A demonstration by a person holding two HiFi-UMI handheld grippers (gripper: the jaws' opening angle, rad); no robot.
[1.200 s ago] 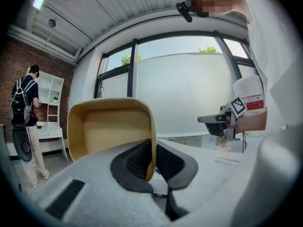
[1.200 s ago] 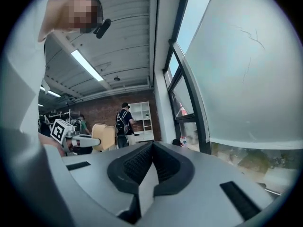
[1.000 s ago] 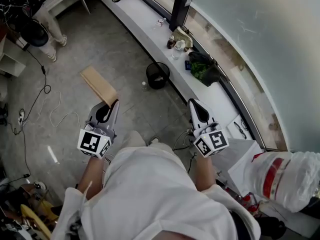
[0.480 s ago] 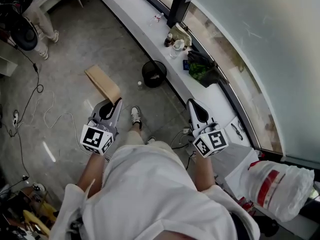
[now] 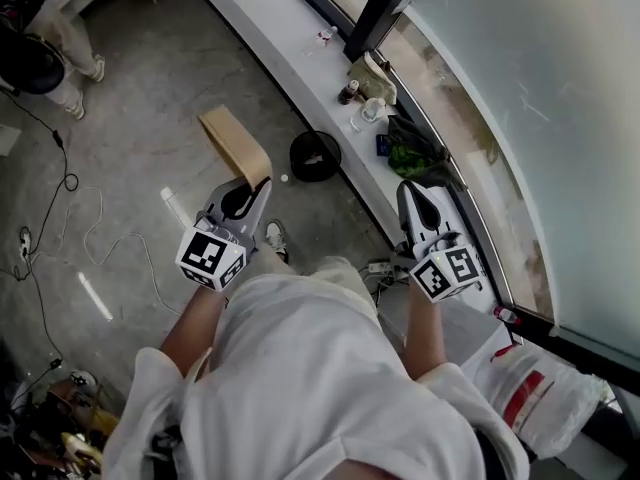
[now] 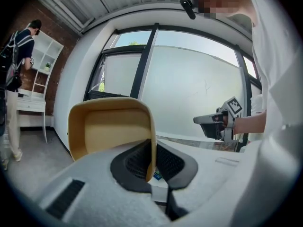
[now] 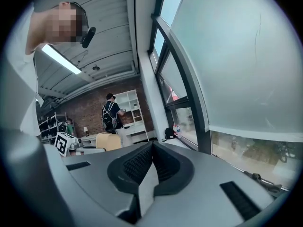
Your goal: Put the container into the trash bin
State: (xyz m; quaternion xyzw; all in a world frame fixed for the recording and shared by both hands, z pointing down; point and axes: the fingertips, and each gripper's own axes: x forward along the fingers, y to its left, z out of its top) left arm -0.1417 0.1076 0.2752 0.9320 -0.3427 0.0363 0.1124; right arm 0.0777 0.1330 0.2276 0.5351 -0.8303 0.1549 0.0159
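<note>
My left gripper (image 5: pixel 256 184) is shut on the rim of a tan, shallow paper container (image 5: pixel 236 142), which sticks out ahead of it over the grey floor. In the left gripper view the container (image 6: pixel 109 126) stands on edge, its wall pinched where the jaws meet (image 6: pixel 152 167). The black round trash bin (image 5: pixel 315 155) stands on the floor against the white ledge, just right of the container. My right gripper (image 5: pixel 411 190) is shut with nothing in it and hovers over the ledge; its jaws (image 7: pixel 150 148) meet at the tip.
A white ledge (image 5: pixel 300 63) runs under the window with bottles, a cup (image 5: pixel 368 111) and a green bag (image 5: pixel 412 150). Cables (image 5: pixel 60 198) trail over the floor. A person (image 5: pixel 55 38) stands far left. A white plastic bag (image 5: pixel 535 398) lies at lower right.
Both grippers have travelled forward with the walking person. The container now sits closer to the trash bin. The left grip on it has not changed.
</note>
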